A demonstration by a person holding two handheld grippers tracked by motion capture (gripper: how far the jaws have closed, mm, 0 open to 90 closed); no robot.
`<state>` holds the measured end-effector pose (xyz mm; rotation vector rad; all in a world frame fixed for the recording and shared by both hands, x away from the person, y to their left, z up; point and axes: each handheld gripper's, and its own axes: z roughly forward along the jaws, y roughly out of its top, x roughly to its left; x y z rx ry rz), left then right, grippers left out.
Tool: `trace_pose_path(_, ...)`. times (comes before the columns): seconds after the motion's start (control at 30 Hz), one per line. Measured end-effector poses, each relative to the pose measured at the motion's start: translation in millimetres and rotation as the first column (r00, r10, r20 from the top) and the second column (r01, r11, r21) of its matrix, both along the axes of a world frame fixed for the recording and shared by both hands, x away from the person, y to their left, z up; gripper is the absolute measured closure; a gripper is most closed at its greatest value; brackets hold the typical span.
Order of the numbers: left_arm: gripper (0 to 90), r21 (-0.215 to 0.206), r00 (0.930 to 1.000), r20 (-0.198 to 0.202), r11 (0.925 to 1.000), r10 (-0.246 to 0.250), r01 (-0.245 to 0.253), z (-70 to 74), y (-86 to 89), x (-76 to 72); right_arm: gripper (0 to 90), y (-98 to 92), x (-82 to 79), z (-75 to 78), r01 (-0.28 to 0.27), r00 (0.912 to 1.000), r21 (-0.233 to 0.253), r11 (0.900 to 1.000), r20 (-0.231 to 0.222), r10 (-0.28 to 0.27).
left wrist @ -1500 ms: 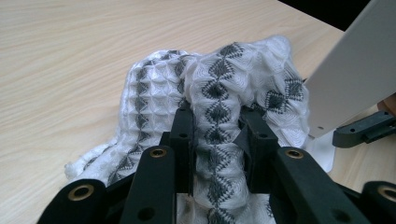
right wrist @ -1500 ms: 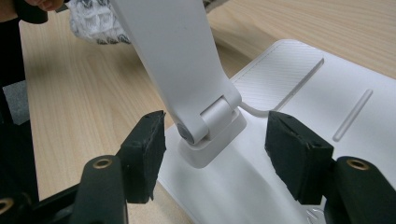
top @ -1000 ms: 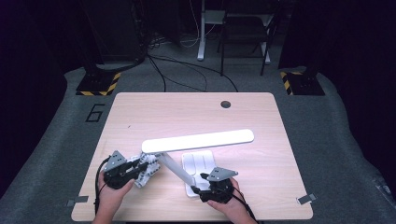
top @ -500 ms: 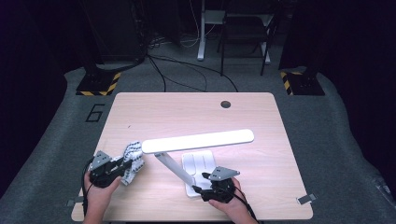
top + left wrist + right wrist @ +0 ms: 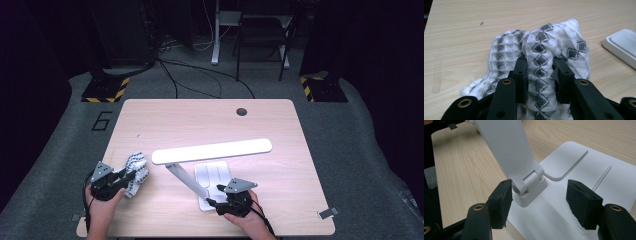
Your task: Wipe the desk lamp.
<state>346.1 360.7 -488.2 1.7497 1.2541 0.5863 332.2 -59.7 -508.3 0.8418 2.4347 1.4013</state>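
A white desk lamp stands near the table's front, its long head (image 5: 212, 150) level above its flat base (image 5: 214, 176) and its arm (image 5: 186, 179) sloping down to a hinge (image 5: 529, 182). My right gripper (image 5: 220, 196) (image 5: 541, 200) is open over the base's front end, its left pad beside the hinge. At the front left, my left gripper (image 5: 127, 179) (image 5: 540, 75) is shut on a white and grey waffle cloth (image 5: 135, 172) (image 5: 541, 47), a fold of it pinched between the jaws while the rest rests on the wood.
The light wooden table (image 5: 200, 122) has a round cable hole (image 5: 242, 111) near its far edge. Beyond it are black stands, floor cables and yellow-black striped feet (image 5: 105, 92). Grey carpet surrounds the table.
My left gripper has drawn the cloth leftward, away from the lamp arm, toward the table's front left. The right gripper has stayed at the lamp base.
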Motion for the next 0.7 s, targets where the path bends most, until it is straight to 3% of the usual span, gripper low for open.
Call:
trace_pose_path(0.2, 66.8, 0.023, 0.9993, -0.034, 0.9996, 0.014, -0.013, -5.8, 3.4, 2.4, 37.6, 0.4, 0.2, -0.6, 0.005, 1.0, 0.0, 1.0, -0.002, -0.005)
trace_pose_path(0.43, 63.4, 0.081, 0.9962, -0.085, 0.9966, 0.019, -0.012, -15.8, 1.0, 8.2, 37.6, 0.6, 0.2, -0.5, 0.002, 1.0, 0.003, 1.0, -0.001, -0.002)
trace_pose_path(0.7, 53.8, 0.113, 0.9907, -0.136, 0.9935, 0.006, 0.01, -22.2, -3.3, 12.7, 37.6, 0.6, 0.3, -0.5, 0.003, 1.0, 0.003, 1.0, -0.001, -0.003)
